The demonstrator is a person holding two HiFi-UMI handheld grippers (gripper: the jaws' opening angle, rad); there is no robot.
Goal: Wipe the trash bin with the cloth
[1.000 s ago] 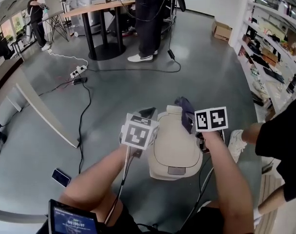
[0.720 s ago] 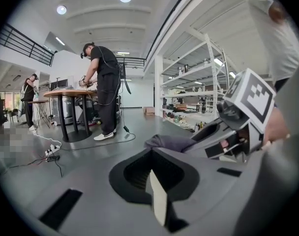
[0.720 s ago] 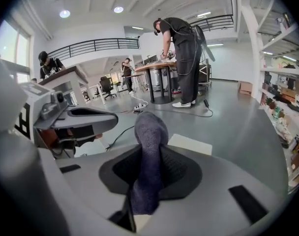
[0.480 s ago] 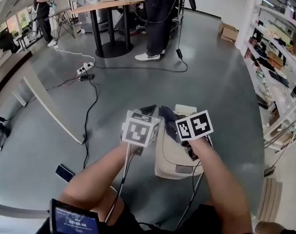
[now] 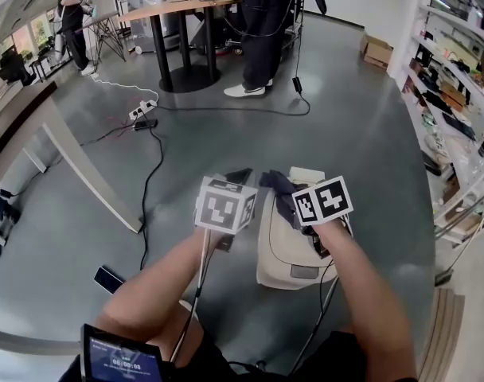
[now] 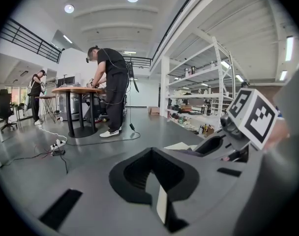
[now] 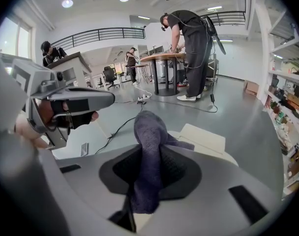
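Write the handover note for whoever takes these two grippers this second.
Left gripper: jaws together with nothing between them, held just left of the trash bin.
Right gripper: jaws shut on the dark cloth, which is over the far end of the bin's lid.
Bin: beige, upright, lid closed.
Done: the cloth is gripped and brought to the lid. How much has been wiped cannot be told.
Left: wipe across the lid, then probably the sides.

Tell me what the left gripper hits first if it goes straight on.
The way looks free: the left gripper points over open floor, the trash bin off to its right. Far ahead stand a table and person, depth unclear.
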